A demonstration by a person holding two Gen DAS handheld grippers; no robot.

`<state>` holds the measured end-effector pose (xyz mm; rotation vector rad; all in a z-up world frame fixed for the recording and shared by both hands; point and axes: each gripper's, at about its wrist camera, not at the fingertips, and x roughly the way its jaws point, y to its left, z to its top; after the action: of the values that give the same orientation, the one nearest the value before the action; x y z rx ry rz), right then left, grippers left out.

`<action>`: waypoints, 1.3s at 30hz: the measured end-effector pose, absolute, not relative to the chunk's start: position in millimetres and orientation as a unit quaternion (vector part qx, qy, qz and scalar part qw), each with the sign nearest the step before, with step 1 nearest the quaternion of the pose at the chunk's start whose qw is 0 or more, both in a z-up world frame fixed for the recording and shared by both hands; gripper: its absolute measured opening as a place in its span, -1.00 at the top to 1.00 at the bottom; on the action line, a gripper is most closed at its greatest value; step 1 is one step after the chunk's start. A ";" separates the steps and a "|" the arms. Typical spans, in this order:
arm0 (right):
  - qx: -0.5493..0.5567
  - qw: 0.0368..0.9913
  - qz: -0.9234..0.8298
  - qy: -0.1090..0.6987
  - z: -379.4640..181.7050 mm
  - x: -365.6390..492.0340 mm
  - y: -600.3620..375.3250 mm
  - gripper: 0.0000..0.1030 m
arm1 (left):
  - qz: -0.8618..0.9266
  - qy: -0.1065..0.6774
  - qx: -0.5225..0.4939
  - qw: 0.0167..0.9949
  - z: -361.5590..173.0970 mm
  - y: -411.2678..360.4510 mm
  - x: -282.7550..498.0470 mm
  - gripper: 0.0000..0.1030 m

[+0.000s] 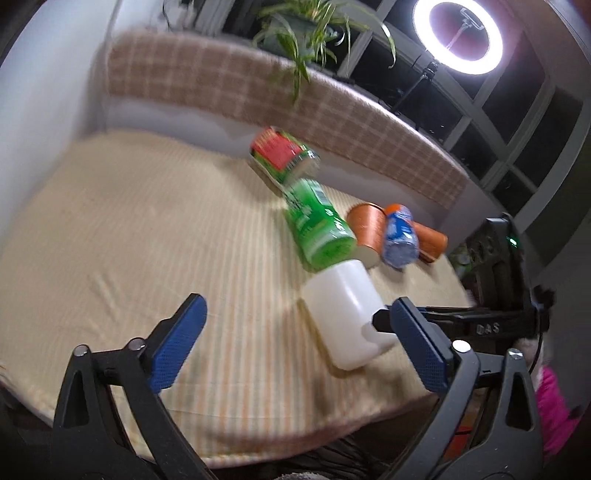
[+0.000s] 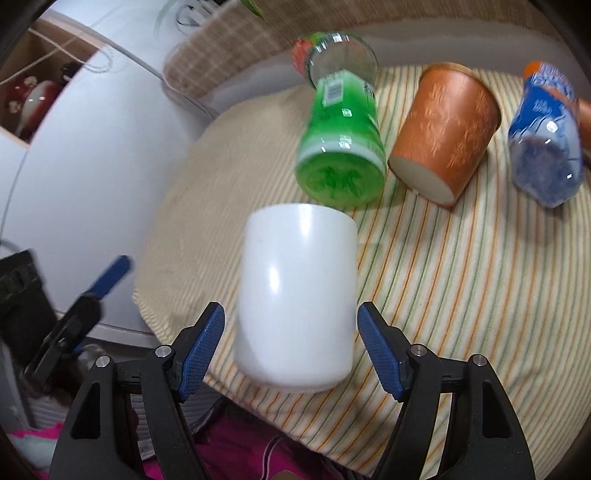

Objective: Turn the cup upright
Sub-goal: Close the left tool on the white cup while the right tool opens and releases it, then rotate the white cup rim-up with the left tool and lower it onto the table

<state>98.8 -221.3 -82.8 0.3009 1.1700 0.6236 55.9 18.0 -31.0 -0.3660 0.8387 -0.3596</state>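
A plain white cup [image 2: 297, 295] stands on the striped tablecloth [image 2: 461, 295] near the table's front edge. It looks mouth-down, with its closed end up. My right gripper [image 2: 290, 343] is open, its blue pads either side of the cup's lower part, with small gaps. In the left wrist view the same cup [image 1: 341, 312] sits right of centre, with the right gripper's black fingertip at its side. My left gripper [image 1: 295, 343] is open and empty, above the cloth to the cup's left.
Behind the cup lie a green bottle [image 2: 341, 147], an orange paper cup [image 2: 448, 129] on its side, a blue bottle [image 2: 546, 136] and a red-green can [image 1: 284, 155]. A checked ledge [image 1: 258, 92], a plant [image 1: 306, 33] and a ring light [image 1: 458, 35] stand behind.
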 end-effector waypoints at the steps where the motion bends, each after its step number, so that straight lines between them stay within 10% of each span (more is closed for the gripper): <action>1: 0.136 0.788 0.286 0.528 -75.8 92.6 -227.1 -0.44 | -0.186 0.417 -0.194 0.868 -35.2 17.0 61.5 -0.89; 39: 0.231 0.858 0.134 0.439 -64.5 -4.4 -353.6 -0.45 | -0.241 0.547 -0.329 0.731 -115.7 -40.7 131.3 -0.49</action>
<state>-4.4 -353.6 -64.5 0.4857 0.9230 0.2808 131.3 -40.7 -115.7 -0.7252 1.2050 -0.5296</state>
